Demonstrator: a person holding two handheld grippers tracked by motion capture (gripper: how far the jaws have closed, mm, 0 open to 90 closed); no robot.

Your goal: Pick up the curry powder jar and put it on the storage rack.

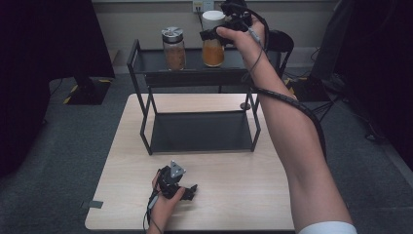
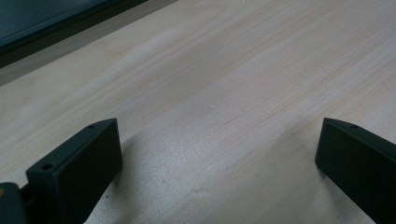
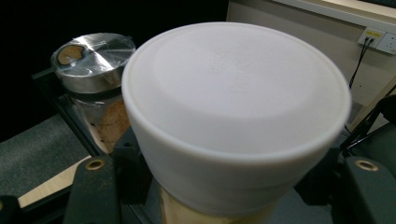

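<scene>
A jar with a white lid [image 1: 213,20] and orange-brown contents stands at the right of the black rack's top shelf [image 1: 195,66]. My right gripper [image 1: 215,35] is shut on it just under the lid; in the right gripper view the white lid [image 3: 233,102] sits between the jaws of my right gripper [image 3: 229,186]. I cannot tell whether the jar's base touches the shelf. A second jar with a silver lid [image 1: 173,48] [image 3: 93,60] stands to its left. My left gripper [image 1: 191,191] [image 2: 219,140] rests open on the wooden table [image 1: 234,195], holding nothing.
The rack's lower shelf [image 1: 199,131] is bare. A small dark disc [image 1: 245,106] lies on the table by the rack's right rear leg. A chair [image 1: 281,41] and a wall socket [image 1: 197,6] are behind the rack, with grey floor around the table.
</scene>
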